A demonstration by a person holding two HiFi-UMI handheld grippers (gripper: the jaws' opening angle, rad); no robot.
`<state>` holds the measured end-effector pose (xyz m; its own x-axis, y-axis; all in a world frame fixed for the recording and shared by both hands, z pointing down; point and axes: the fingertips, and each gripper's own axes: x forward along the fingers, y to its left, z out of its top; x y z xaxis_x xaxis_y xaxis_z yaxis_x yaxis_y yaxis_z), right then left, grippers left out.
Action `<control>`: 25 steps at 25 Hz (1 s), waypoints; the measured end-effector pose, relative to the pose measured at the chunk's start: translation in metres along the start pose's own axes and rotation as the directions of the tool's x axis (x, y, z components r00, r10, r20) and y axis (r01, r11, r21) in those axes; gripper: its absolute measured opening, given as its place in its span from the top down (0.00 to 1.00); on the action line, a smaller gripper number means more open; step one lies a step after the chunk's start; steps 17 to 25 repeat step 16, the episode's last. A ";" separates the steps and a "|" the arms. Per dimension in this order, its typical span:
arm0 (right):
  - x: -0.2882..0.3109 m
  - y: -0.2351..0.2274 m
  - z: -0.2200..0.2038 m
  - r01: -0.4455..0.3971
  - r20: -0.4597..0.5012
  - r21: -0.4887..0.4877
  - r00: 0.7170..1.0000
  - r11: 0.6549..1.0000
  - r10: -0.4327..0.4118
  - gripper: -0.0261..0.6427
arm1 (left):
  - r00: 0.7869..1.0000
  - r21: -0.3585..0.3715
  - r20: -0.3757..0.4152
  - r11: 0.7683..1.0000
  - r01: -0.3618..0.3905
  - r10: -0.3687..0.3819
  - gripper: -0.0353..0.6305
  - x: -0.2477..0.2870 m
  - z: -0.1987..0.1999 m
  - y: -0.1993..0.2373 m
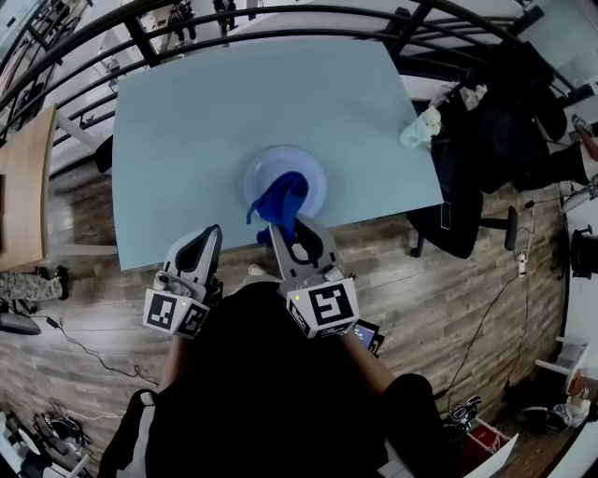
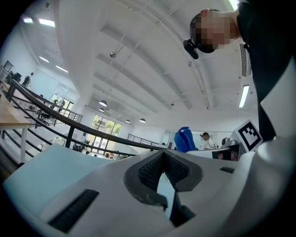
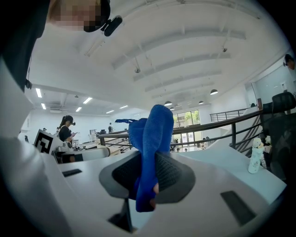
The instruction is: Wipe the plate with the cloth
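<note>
A pale blue plate [image 1: 285,179] sits on the light blue table [image 1: 187,121], near its front edge. A bright blue cloth [image 1: 278,198] shows over the plate's near half; whether it touches the plate I cannot tell. My right gripper [image 1: 283,227] is shut on the cloth. In the right gripper view the cloth [image 3: 151,139] sticks up from between the pads of that gripper [image 3: 147,173]. My left gripper [image 1: 211,233] is at the table's front edge, left of the plate. Its jaws [image 2: 162,170] are shut with nothing between them.
A small white bottle-like object [image 1: 422,126] stands at the table's right edge, seen as a bottle [image 3: 254,157] in the right gripper view. A black chair with dark bags [image 1: 495,121] is right of the table. A railing [image 1: 280,19] runs behind it. Wooden floor [image 1: 448,299] lies below.
</note>
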<state>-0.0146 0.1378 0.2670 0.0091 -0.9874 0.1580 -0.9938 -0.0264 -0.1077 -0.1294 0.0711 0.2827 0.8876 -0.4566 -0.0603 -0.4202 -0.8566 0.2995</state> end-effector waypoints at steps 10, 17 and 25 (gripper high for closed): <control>-0.001 0.003 -0.004 -0.010 -0.006 0.000 1.000 1.000 0.010 0.84 | 1.000 -0.008 0.011 1.000 0.019 -0.019 0.95 -0.001 0.000 -0.006; -0.008 0.011 0.000 -0.035 -0.011 -0.007 0.999 0.999 0.035 0.84 | 1.000 -0.041 0.027 0.999 0.009 -0.008 0.95 -0.007 0.006 -0.014; -0.008 0.011 0.000 -0.035 -0.011 -0.007 0.999 0.999 0.035 0.84 | 1.000 -0.041 0.027 0.999 0.009 -0.008 0.95 -0.007 0.006 -0.014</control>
